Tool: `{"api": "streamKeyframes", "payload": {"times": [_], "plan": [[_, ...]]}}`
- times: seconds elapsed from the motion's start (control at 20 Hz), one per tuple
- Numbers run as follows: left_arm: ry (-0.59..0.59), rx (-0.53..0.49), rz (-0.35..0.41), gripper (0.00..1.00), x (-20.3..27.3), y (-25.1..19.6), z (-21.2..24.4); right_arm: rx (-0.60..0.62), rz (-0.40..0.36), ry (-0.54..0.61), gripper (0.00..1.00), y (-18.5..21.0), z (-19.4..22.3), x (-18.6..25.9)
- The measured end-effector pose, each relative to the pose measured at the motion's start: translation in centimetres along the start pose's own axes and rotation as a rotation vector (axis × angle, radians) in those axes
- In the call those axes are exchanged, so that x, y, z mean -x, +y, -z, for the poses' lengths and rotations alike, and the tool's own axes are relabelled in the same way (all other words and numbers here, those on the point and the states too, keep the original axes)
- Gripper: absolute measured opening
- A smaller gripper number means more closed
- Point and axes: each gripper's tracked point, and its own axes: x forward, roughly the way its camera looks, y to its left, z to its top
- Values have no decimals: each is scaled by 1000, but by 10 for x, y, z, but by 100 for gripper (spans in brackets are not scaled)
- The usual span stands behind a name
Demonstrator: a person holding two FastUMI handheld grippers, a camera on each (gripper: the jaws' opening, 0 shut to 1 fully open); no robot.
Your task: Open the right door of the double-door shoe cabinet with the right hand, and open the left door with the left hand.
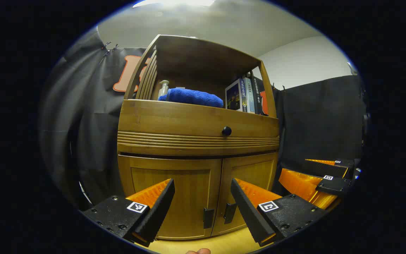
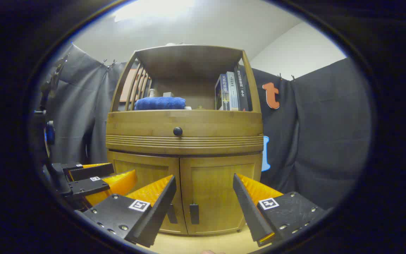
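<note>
Both doors of the shoe cabinet [image 2: 184,169] are closed, at 12 o'clock ahead; left claw [image 1: 203,197] and right claw [image 2: 204,197] gape empty; stiff wooden panels (likely light) swing best by the small dark handles [image 2: 193,213] at 6 o'clock.

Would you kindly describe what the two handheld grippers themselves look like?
The left gripper and the right gripper match: each has two wedge-shaped fingers with ribbed inner faces, mounted on dark, bolted blocks. Each block carries a small square black-and-white marker.
</note>
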Motion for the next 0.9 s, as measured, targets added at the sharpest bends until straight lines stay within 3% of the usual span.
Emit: {"api": "streamKeyframes", "payload": {"times": [0.9], "plan": [[-19,-17,-33,98,2,23,-1,15,-2,-10,96,20,-1,-6]]}}
